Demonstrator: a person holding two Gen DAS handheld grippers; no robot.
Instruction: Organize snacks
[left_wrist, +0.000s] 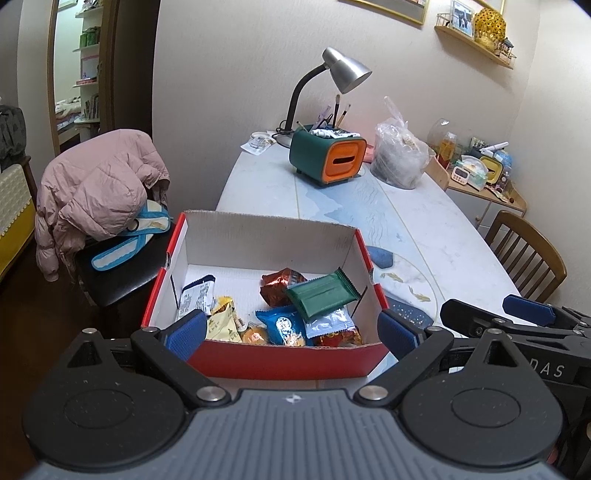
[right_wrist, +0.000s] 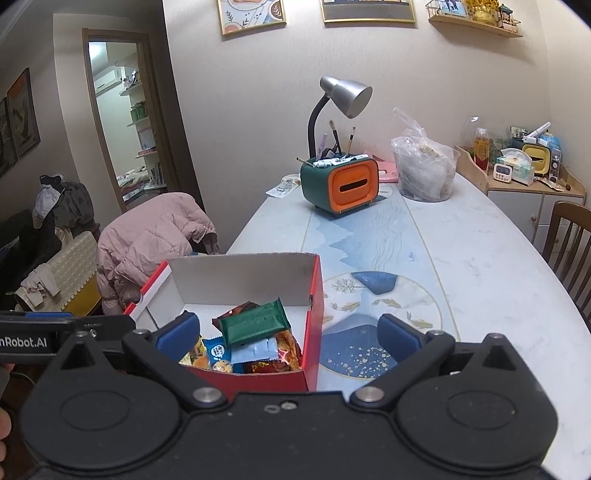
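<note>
A red cardboard box (left_wrist: 280, 360) (right_wrist: 314, 306) with a white inside sits at the near end of the table and holds several wrapped snacks. A dark green packet (left_wrist: 319, 293) (right_wrist: 255, 323) lies on top of the pile, over a red-brown pack (left_wrist: 277, 286), a blue pack (left_wrist: 284, 325) and a yellow pack (left_wrist: 223, 319). My left gripper (left_wrist: 291, 332) is open just before the box's near wall, nothing between its blue pads. My right gripper (right_wrist: 288, 332) is open too, straddling the box's right corner. The right gripper's fingers (left_wrist: 528, 310) show at the left view's right edge.
A green and orange organizer (left_wrist: 327, 157) (right_wrist: 340, 182), a grey desk lamp (left_wrist: 345, 70) and a clear plastic bag (left_wrist: 400, 155) stand at the table's far end. A chair with a pink jacket (left_wrist: 99, 192) stands left of the table; a wooden chair (left_wrist: 524, 251) stands right.
</note>
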